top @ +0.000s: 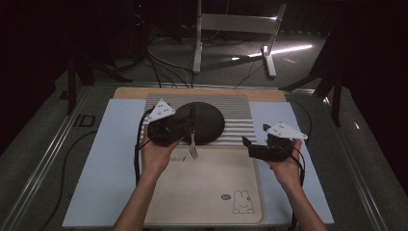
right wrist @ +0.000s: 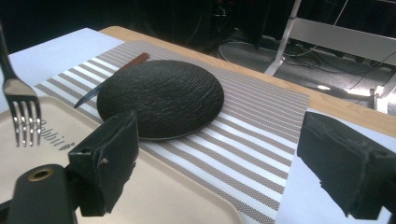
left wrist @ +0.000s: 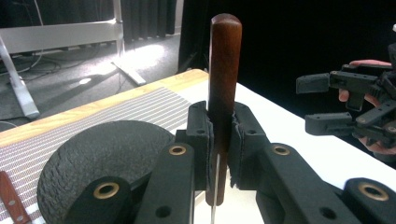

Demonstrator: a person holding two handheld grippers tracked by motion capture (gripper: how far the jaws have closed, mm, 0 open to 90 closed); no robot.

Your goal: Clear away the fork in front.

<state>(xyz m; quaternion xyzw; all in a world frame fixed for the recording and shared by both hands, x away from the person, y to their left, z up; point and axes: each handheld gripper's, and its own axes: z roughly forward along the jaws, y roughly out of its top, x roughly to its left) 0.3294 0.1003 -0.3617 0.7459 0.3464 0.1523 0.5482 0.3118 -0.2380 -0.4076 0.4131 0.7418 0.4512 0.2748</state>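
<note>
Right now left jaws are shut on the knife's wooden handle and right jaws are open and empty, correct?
Not the knife. The left gripper is shut on the fork; the high view shows its tines hanging below. The knife lies beside the black plate. Right gripper: open, empty.

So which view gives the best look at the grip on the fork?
The left gripper view: the fork's wooden handle stands upright, clamped between the left gripper's black pads. The high view shows the fork hanging tines-down from that gripper beside the black plate. The right gripper view catches the tines at its left edge.
</note>
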